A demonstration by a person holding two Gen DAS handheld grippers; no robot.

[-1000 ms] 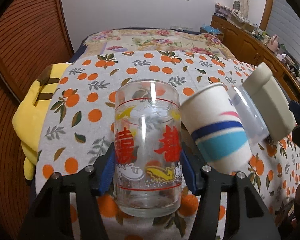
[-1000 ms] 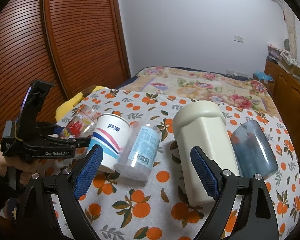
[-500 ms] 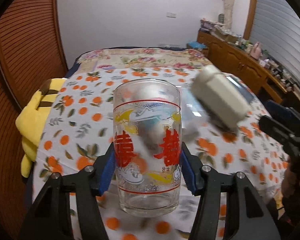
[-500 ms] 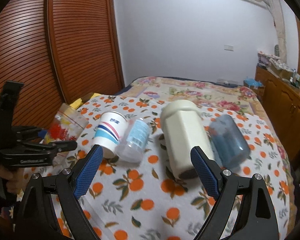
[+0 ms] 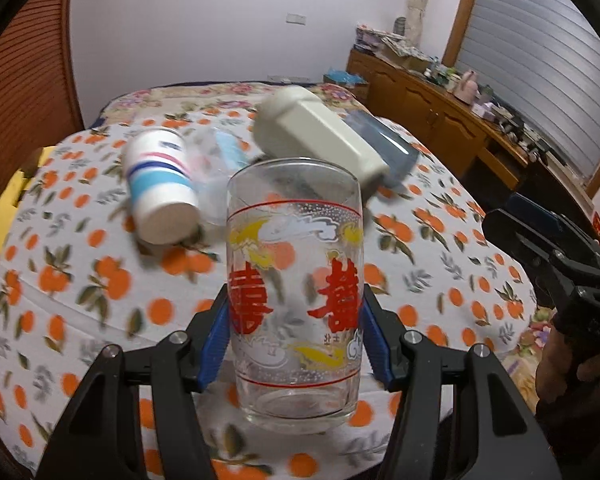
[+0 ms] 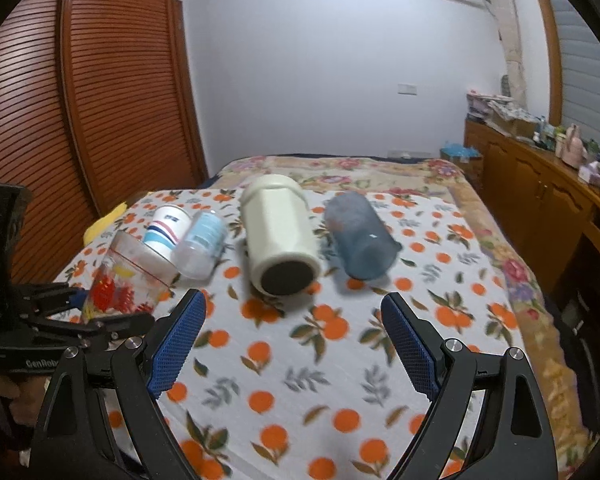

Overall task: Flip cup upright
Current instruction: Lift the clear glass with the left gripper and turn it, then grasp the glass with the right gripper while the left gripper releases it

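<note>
The left hand-held gripper (image 5: 296, 344) is closed on the glass cup (image 5: 294, 292), its blue pads pressed to both sides, the mouth at 12 o'clock, above the orange-print bed cover (image 5: 100, 280). The right hand-held gripper (image 6: 294, 344) is wide open and empty, the cream bottle (image 6: 278, 236) lying at 12 o'clock.

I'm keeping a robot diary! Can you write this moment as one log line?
left gripper: shut on glass cup, lifted | right gripper: open, empty | paper cup, cream bottle: lying on tablecloth

Red 囍-like characters on glass cup (image 5: 294, 296), "GenRob…" on left hand-held gripper (image 6: 112, 322)
</note>
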